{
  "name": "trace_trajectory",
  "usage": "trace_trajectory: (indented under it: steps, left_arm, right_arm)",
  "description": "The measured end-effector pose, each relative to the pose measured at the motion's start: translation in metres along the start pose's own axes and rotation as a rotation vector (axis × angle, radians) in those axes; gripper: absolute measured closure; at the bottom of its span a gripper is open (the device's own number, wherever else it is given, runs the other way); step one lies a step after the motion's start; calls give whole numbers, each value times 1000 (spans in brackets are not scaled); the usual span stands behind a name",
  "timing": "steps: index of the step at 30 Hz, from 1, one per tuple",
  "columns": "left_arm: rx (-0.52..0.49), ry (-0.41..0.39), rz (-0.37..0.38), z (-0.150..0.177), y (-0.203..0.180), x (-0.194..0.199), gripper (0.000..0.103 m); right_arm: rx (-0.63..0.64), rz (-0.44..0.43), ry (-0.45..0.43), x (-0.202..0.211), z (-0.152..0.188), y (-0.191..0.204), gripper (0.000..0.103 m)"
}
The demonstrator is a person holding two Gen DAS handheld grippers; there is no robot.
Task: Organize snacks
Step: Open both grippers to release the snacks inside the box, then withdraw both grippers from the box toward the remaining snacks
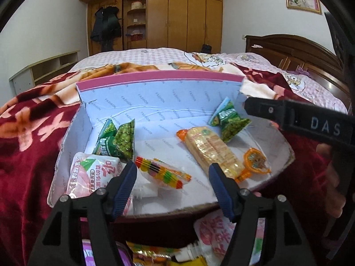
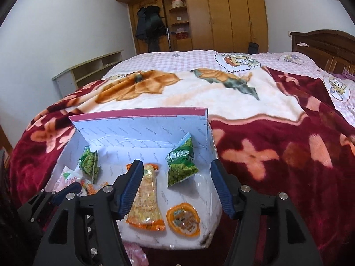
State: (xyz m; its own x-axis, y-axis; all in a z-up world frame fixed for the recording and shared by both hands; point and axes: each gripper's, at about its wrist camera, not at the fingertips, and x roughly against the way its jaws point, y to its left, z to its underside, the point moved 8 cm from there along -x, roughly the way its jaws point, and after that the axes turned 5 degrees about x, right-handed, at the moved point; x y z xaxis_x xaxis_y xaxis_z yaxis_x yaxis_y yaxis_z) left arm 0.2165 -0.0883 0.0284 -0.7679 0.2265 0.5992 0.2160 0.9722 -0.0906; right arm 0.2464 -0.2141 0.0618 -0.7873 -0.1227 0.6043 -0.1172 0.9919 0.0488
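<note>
An open white box [image 1: 155, 102] with a pink rim lies on the bed and holds snacks. In it are two green pea packets [image 1: 121, 141] [image 1: 230, 122], a rice cracker pack [image 1: 210, 150], an orange jelly cup [image 1: 255, 160], a striped candy pack [image 1: 164, 174] and a pink pouch [image 1: 93, 175]. My left gripper [image 1: 173, 177] is open and empty above the box's near edge. My right gripper [image 2: 176, 177] is open and empty over the cracker pack [image 2: 146, 197] and jelly cup [image 2: 183, 219]; a pea packet [image 2: 180, 160] stands beyond.
More snacks lie in front of the box, among them a pink pouch [image 1: 219, 232] and yellow packets [image 1: 150, 252]. A red floral blanket [image 2: 277, 155] covers the bed. A wardrobe [image 1: 173, 15] stands at the far wall and a headboard [image 1: 295, 51] at the right.
</note>
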Motion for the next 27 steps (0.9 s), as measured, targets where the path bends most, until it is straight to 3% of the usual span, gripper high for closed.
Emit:
trace_trajectory:
  steps: [3, 14, 27]
  left_arm:
    - [11, -8, 6, 0, -1, 9, 22]
    - [74, -3, 14, 4, 14, 46, 22]
    - [99, 2, -59, 17, 42, 74, 22]
  right_arm:
    - [-8, -9, 1, 10, 4, 0, 36]
    - [-16, -66, -48, 50, 14, 14, 33]
    - [-45, -109, -62, 78, 48, 27, 33]
